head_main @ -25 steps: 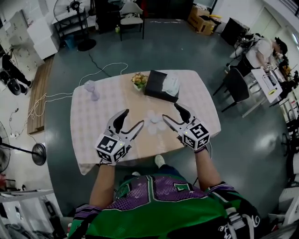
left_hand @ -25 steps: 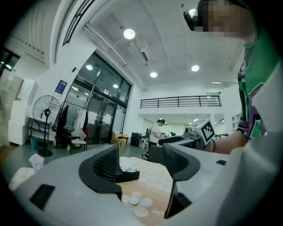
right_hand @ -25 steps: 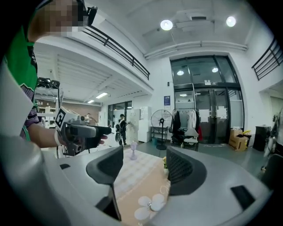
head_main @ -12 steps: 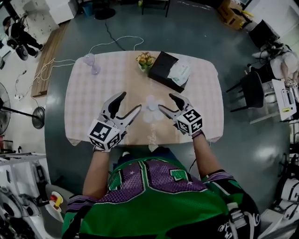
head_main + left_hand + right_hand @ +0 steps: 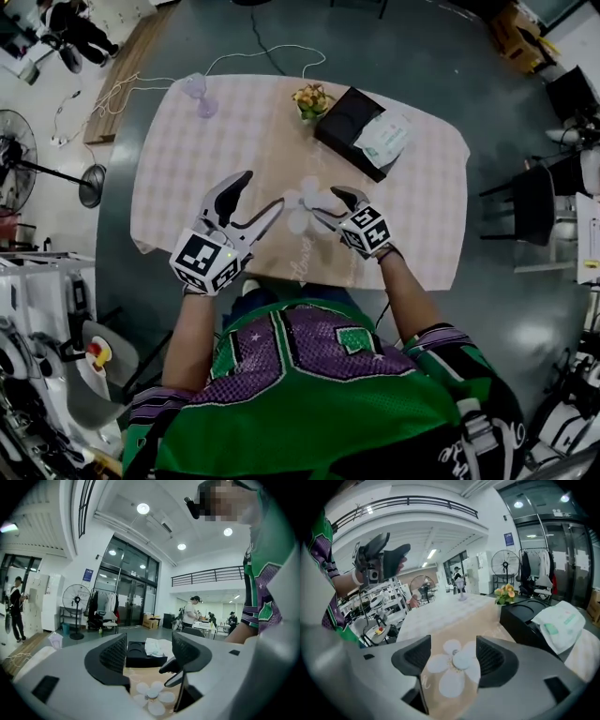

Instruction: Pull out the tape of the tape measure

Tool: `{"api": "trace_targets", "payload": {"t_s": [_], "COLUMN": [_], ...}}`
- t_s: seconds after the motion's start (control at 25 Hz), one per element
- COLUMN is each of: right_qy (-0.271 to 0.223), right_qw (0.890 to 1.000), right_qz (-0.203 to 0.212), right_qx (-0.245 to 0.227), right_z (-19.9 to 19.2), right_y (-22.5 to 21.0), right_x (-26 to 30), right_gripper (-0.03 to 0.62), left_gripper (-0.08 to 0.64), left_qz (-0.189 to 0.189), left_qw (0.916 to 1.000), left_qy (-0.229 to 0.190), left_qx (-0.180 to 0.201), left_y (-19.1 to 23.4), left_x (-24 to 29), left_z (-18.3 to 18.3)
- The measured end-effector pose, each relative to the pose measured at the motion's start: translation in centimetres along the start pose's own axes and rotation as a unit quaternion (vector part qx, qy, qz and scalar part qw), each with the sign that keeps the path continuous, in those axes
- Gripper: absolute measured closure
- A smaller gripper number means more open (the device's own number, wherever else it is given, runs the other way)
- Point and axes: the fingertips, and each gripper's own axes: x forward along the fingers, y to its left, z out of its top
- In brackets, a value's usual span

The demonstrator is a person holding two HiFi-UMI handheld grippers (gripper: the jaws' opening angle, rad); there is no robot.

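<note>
A white flower-shaped tape measure (image 5: 304,202) lies flat on the tan runner in the middle of the table (image 5: 178,169); no tape shows pulled out. My left gripper (image 5: 262,190) hovers open just left of it, and its view shows the flower (image 5: 152,698) low between the jaws, apart from them. From the right, my right gripper (image 5: 330,203) stands open right beside the tape measure. In the right gripper view the flower (image 5: 453,665) fills the gap between the two pads (image 5: 493,657). Neither gripper holds anything.
A black box (image 5: 349,127) with a white and green packet (image 5: 384,137) stands behind the flower. A small pot of orange flowers (image 5: 312,97) is beside it, and a small purple fan (image 5: 198,92) is at the far left corner. The table's near edge (image 5: 281,278) is just under my wrists.
Both grippers have drawn in toward the flower-shaped tape measure, the right one now right beside it. The head camera has shifted, so the table sits higher and turned in view.
</note>
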Motion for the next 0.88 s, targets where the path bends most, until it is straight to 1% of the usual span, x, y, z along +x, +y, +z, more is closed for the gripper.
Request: {"api": "trace_targets", "payload": {"t_s": [0.16, 0.36, 0.56, 0.76, 0.88], "right_qy": [0.031, 0.072, 0.109, 0.141, 0.155], "right_qw": [0.999, 0.995, 0.989, 0.979, 0.975], "right_qz": [0.016, 0.038, 0.06, 0.067, 0.072], "right_qx": [-0.016, -0.053, -0.079, -0.13, -0.141], "right_z": [-1.9, -4.0, -6.0, -7.3, -7.8], "right_y": [-1.1, -1.5, -1.6, -2.0, -2.1], "right_x": [1.9, 4.0, 6.2, 7.7, 8.1], "right_gripper": [0.302, 0.307, 0.307, 0.31, 0.313], "left_gripper": [0.242, 0.242, 0.242, 0.242, 0.242], "left_qz": [0.018, 0.043, 0.065, 0.087, 0.098], "left_qw": [0.9998, 0.9989, 0.9974, 0.9953, 0.9942], "left_qy": [0.008, 0.018, 0.028, 0.033, 0.034], "left_qx": [-0.001, -0.008, -0.017, -0.024, -0.029], "left_y": [0.4, 0.7, 1.2, 1.6, 1.7], "left_x": [0.6, 0.9, 0.7, 0.2, -0.2], "left_z": [-0.7, -1.3, -2.2, -3.1, -3.4]}}
